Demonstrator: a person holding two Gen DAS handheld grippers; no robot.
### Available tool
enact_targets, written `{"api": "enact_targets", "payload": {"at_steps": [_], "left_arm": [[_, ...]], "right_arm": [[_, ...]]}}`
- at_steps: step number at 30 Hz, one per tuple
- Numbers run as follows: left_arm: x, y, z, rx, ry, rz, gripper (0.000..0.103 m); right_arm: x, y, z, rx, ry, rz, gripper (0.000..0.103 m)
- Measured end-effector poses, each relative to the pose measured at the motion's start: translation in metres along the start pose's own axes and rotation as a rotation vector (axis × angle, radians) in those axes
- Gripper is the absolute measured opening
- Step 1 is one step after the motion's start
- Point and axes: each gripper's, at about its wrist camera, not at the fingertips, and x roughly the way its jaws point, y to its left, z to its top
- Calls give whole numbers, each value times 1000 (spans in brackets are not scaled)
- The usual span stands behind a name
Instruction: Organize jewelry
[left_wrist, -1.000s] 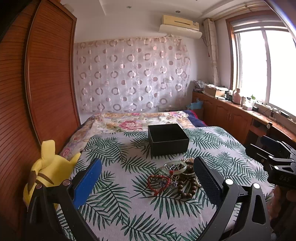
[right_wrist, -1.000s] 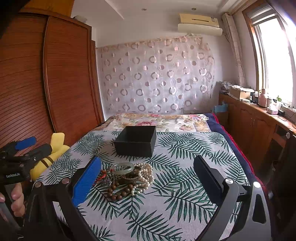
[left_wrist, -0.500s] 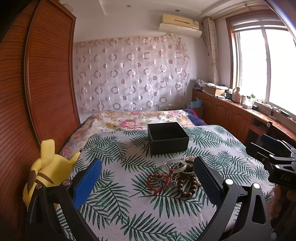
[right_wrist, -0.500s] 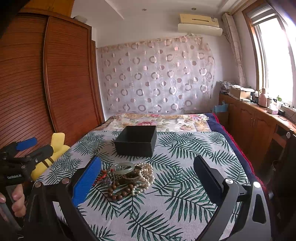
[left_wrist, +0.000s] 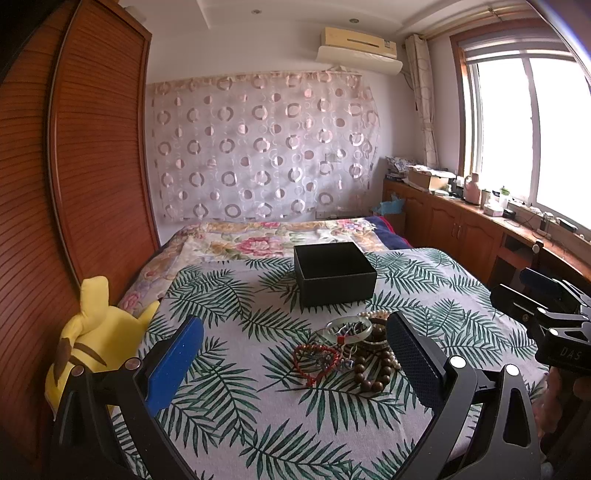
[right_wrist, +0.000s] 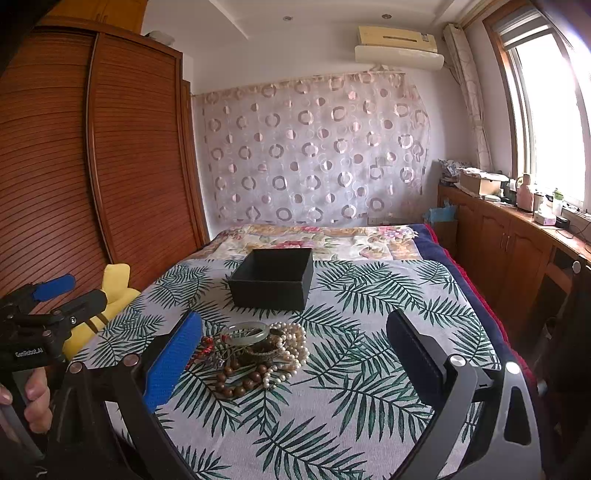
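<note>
Two readable marks: "GenRobot.AI" on left gripper (right_wrist: 55, 295), "DAS" on right gripper (left_wrist: 532, 291).

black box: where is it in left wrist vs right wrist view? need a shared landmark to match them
Left wrist: black box sits just right of centre, behind the jewelry pile, open top up.
Right wrist: black box sits just left of centre, behind the same pile.
Shared landmark: the pale green bangle at the pile's far edge, nearest the box in both views.
</note>
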Motion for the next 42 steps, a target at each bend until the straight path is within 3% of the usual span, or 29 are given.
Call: {"api": "enact_targets", "payload": {"at_steps": [30,42], "left_arm": [[5,-3,-8,-3,4,-10,95],[51,7,-40,-5,141,-79,95]], "right_arm": [[0,2,2,3,2,1,101],[33,-6,-18,-9,70,28,101]]}}
